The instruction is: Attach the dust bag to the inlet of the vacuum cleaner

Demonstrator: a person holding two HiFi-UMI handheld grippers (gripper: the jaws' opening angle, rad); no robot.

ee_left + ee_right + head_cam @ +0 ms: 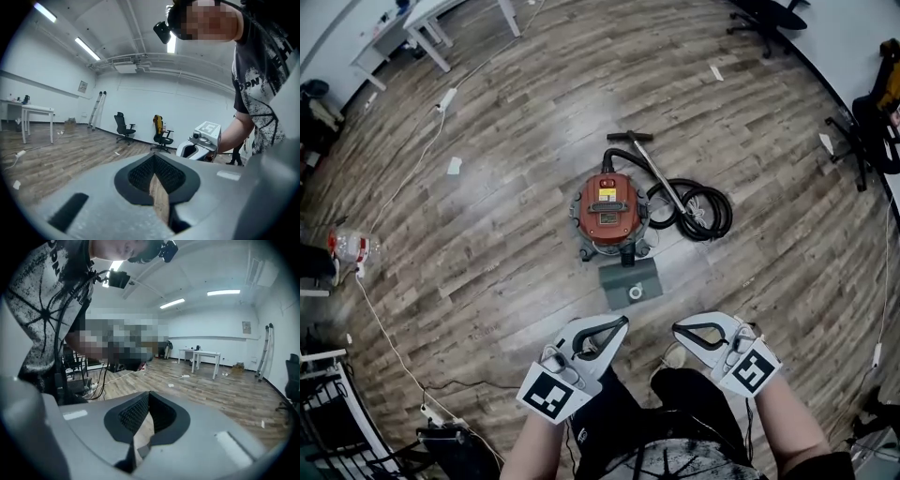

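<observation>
Vacuum cleaner (610,217) label (607,194) too small to read

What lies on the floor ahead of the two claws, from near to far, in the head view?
grey dust bag → red vacuum cleaner → T-shaped wand end

Centre frame, a vacuum cleaner (609,214) with a glossy red plastic lid and a matt grey dust bag (630,283) rest on a worn, faintly shiny wood-grain floor (506,225), while the left gripper (623,322) and right gripper (678,328), 2 smooth grey plastic shells, carry black mesh-textured pads (140,173).
</observation>
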